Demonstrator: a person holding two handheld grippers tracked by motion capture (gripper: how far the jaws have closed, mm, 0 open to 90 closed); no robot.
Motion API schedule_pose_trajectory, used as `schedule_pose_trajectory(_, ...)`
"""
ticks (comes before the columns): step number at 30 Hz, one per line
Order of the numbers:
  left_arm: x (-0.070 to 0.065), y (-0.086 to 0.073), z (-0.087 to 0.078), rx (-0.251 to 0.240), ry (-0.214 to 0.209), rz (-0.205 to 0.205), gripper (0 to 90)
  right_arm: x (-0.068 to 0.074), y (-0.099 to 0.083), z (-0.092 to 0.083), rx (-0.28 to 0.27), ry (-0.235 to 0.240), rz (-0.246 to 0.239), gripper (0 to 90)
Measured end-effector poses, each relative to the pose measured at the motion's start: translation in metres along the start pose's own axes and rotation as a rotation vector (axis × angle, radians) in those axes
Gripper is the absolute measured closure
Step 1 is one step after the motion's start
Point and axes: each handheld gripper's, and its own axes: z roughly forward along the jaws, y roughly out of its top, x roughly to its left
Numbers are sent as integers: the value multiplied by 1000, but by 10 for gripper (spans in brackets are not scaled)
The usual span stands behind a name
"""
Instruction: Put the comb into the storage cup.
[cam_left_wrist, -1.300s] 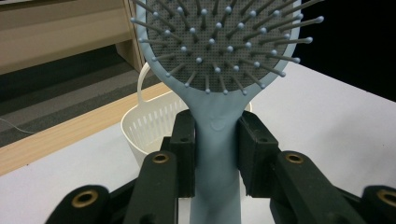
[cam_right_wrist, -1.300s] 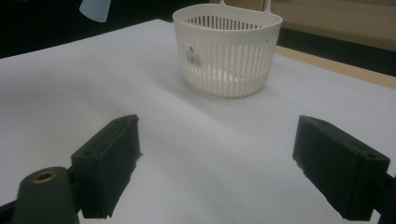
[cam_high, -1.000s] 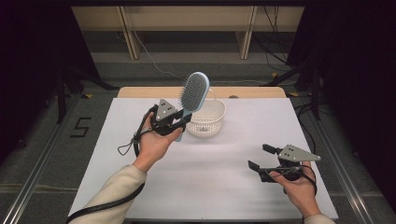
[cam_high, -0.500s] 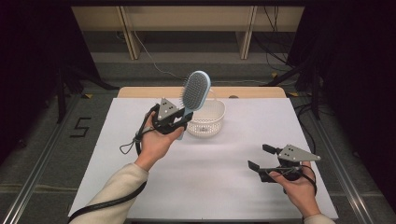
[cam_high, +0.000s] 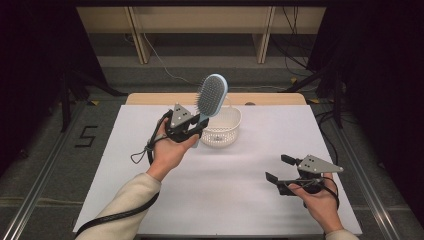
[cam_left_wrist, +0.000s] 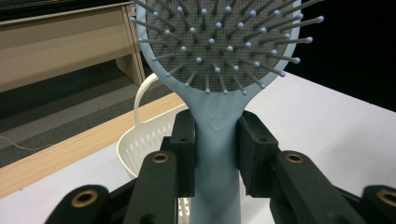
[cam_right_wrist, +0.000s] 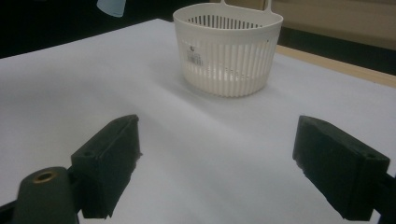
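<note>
A pale blue hairbrush (cam_high: 212, 95) with a grey bristle pad stands upright in my left gripper (cam_high: 196, 131), which is shut on its handle (cam_left_wrist: 217, 154). The brush head (cam_left_wrist: 219, 37) rises above the jaws, bristles facing the camera of the left gripper view. Just right of that gripper sits a white slotted basket (cam_high: 224, 129) on the table; the same basket (cam_right_wrist: 229, 49) lies ahead in the right gripper view. My right gripper (cam_high: 279, 169) rests low near the table's front right, open, with nothing between its pads (cam_right_wrist: 112, 161).
A white sheet (cam_high: 240, 175) covers the table, with a wooden strip (cam_high: 270, 98) along the far edge. Dark floor and wooden furniture legs lie beyond. The left gripper's cable (cam_high: 145, 150) loops beside the wrist.
</note>
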Motion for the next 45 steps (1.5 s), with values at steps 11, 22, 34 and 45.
schedule_pose_trajectory(11, -1, 2, 3, -2, 5, 10, 697, 0, 0, 0, -2, 0, 1, 155)
schedule_pose_trajectory(22, 0, 5, 7, -8, 2, 12, 697, 0, 0, 0, -1, 0, 1, 155)
schedule_pose_trajectory(34, 0, 7, 11, -16, -1, 18, 697, 0, 0, 0, -2, 0, -1, 155)
schedule_pose_trajectory(45, 1, 9, 15, -19, -1, 19, 697, 0, 0, 0, -2, 1, -1, 155)
